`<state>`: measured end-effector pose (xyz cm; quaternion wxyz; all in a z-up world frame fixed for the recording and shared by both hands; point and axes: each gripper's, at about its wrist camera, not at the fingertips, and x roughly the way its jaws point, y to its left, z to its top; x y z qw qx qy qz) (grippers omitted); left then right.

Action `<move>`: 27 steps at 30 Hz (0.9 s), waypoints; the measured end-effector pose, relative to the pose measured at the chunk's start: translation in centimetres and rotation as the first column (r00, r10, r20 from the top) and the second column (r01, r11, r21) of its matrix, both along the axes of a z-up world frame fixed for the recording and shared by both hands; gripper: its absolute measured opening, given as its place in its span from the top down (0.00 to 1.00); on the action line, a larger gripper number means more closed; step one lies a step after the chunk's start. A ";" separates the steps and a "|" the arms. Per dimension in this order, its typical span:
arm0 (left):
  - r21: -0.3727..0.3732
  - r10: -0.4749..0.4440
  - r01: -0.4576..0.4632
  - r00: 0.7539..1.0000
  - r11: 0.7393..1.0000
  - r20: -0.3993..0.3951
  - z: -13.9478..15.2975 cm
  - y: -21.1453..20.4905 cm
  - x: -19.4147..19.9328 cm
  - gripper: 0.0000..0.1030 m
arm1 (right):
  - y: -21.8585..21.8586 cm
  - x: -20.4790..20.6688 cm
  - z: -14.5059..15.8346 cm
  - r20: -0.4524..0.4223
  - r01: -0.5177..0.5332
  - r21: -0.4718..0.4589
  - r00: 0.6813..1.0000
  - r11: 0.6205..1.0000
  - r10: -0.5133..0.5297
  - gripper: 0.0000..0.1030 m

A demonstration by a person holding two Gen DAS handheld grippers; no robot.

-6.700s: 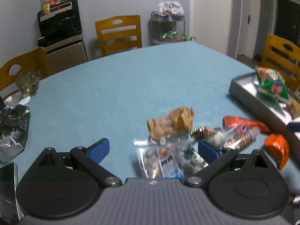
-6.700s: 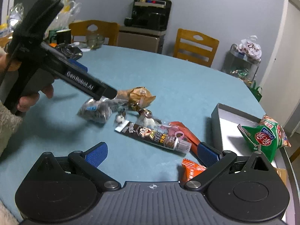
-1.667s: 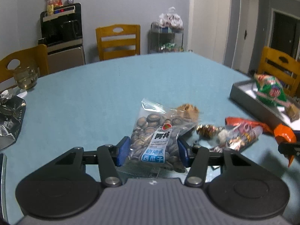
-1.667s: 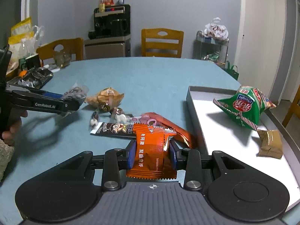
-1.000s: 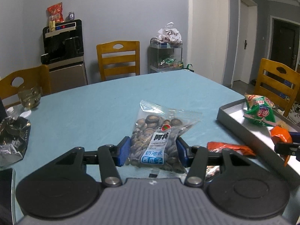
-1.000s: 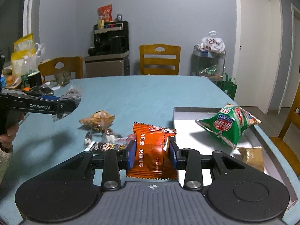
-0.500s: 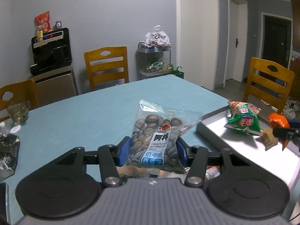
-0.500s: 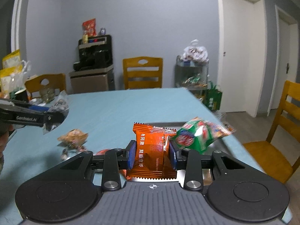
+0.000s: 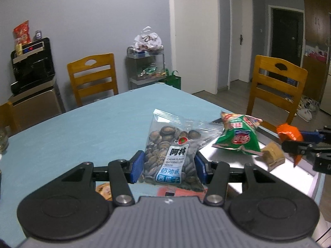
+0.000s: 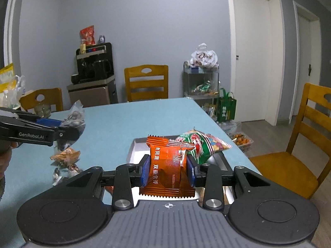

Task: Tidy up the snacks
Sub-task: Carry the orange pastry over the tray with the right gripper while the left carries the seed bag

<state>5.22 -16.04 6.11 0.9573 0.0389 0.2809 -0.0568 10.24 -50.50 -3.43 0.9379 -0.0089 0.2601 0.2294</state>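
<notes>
Right wrist alone shows loose snacks (image 10: 65,156) on table (image 10: 115,124).

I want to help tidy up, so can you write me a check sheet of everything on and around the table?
Surface: blue table.
Job's things: clear seed bag and orange packet, both held in the air; grey tray holds a green snack bag and a small brown packet.
Clutter: loose wrapped snacks on the table.
Grippers: left hand-held gripper shut on the seed bag; right hand-held gripper shut on the orange packet.
Cables: nothing seen.
Surroundings: wooden chairs, a dispenser, a metal cart.
</notes>
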 end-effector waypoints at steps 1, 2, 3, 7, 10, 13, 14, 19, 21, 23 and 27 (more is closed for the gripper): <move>-0.001 -0.008 0.008 1.000 1.000 -0.001 0.0 -0.4 0.2 0.52 | 0.0 0.1 -0.1 -0.003 0.002 0.001 1.000 1.000 -0.002 0.64; -0.002 -0.016 0.016 1.000 1.000 -0.004 -0.1 -0.9 0.3 0.52 | -0.2 0.2 -0.2 -0.006 0.003 0.003 1.000 1.000 -0.003 0.64; -0.002 -0.020 0.020 1.000 1.000 -0.006 -0.1 -1.1 0.5 0.52 | -0.3 0.2 -0.3 -0.009 0.005 0.003 1.000 1.000 -0.005 0.64; -0.001 -0.036 0.036 0.999 0.999 -0.013 -0.5 -2.4 0.8 0.52 | -0.5 0.6 -0.6 -0.020 0.005 0.005 1.000 1.000 -0.005 0.64; 0.001 -0.046 0.046 0.999 0.999 -0.022 -0.7 -2.9 1.3 0.52 | -0.6 0.7 -0.8 -0.028 0.001 0.004 1.000 1.000 -0.001 0.64; 0.001 -0.051 0.051 0.998 0.999 -0.030 -0.8 -3.3 1.7 0.52 | -0.5 0.9 -1.0 -0.035 0.001 0.002 0.999 1.000 0.000 0.64; 0.000 -0.052 0.052 0.998 0.999 -0.030 -0.8 -3.3 1.8 0.52 | -0.5 0.9 -1.1 -0.037 -0.002 0.002 0.999 1.000 0.002 0.64; -0.007 -0.064 0.064 0.997 0.998 -0.035 -1.1 -4.1 2.4 0.52 | -0.8 1.1 -1.6 -0.044 -0.011 -0.002 0.999 1.000 0.011 0.64; -0.004 -0.072 0.072 0.996 0.997 -0.043 -1.3 -4.4 2.7 0.52 | -0.9 1.4 -1.7 -0.050 -0.010 0.001 0.999 1.000 0.010 0.64; 0.001 -0.078 0.078 0.996 0.997 -0.050 -1.5 -4.7 2.9 0.52 | -0.8 1.6 -2.0 -0.059 -0.008 0.001 0.998 1.000 0.008 0.64; 0.006 -0.086 0.086 0.995 0.996 -0.060 -1.9 -5.3 3.5 0.52 | -0.7 1.8 -2.6 -0.074 -0.018 -0.008 0.997 1.000 0.018 0.64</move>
